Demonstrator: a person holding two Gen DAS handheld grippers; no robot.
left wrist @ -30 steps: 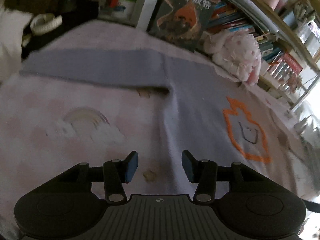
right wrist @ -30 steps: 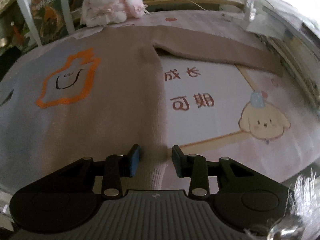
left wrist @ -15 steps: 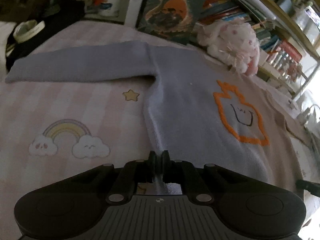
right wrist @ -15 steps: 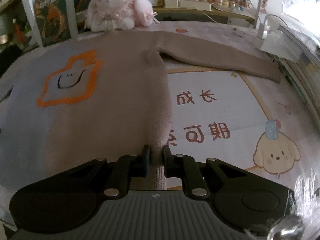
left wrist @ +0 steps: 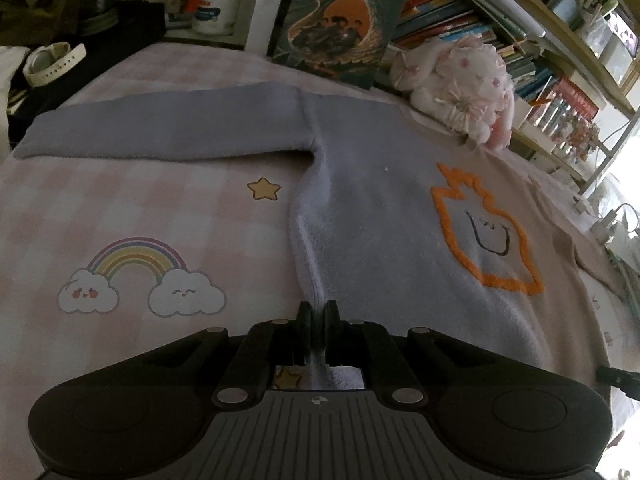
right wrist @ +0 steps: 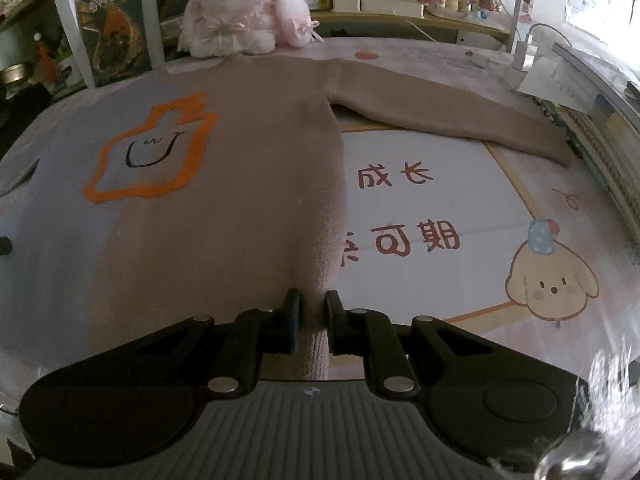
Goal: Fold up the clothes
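Note:
A sweater (left wrist: 380, 208), lilac on one side and tan on the other (right wrist: 256, 184), lies flat with an orange outlined figure on its chest and both sleeves spread sideways. My left gripper (left wrist: 318, 312) is shut on the sweater's bottom left hem corner, and the cloth rises in a ridge to the pads. My right gripper (right wrist: 312, 308) is shut on the bottom right hem corner, with a thick fold of cloth between the fingers. The left sleeve (left wrist: 160, 128) and right sleeve (right wrist: 452, 116) lie flat.
The sweater lies on a printed pink mat (left wrist: 132, 216) with a rainbow, and a puppy (right wrist: 552, 280) on the right. A pink plush bunny (right wrist: 244, 20) sits past the collar. Bookshelves (left wrist: 460, 28) and a charger cable (right wrist: 520, 56) line the far edge.
Both grippers came forward over the hem and closed on its two corners. The cloth at each corner is now lifted slightly into a ridge.

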